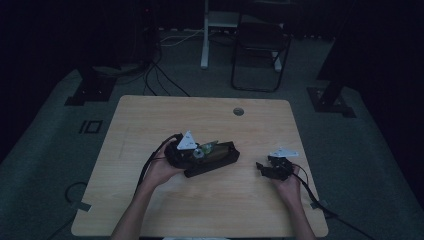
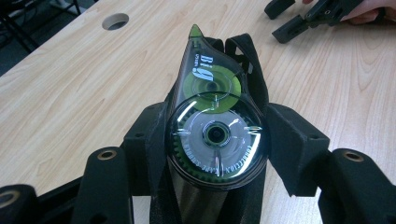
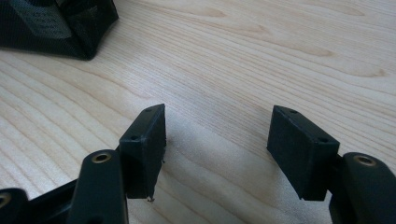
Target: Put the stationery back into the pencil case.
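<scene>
- The left gripper (image 2: 217,140) has its jaws clamped on a correction tape roller (image 2: 212,135). It is a see-through tool with a green wheel and a grey wheel inside.
- In the high view, the tape roller (image 1: 204,149) is near the middle of the table (image 1: 150,115), just right of the left hand (image 1: 162,170).
- The roller sits right over a black pouch (image 1: 215,159) that lies open on the table. Its green tip points into the pouch, toward the far side in the left gripper view.
- The right gripper (image 3: 217,140) rests on the table to the right, well apart from the pouch. Its jaws are apart and hold nothing.
- I think the job is to put the roller into the pouch. The pick-up is done, and the roller looks partly in.
- What is left, I think: push it all the way in, let go, and maybe close the pouch.
</scene>
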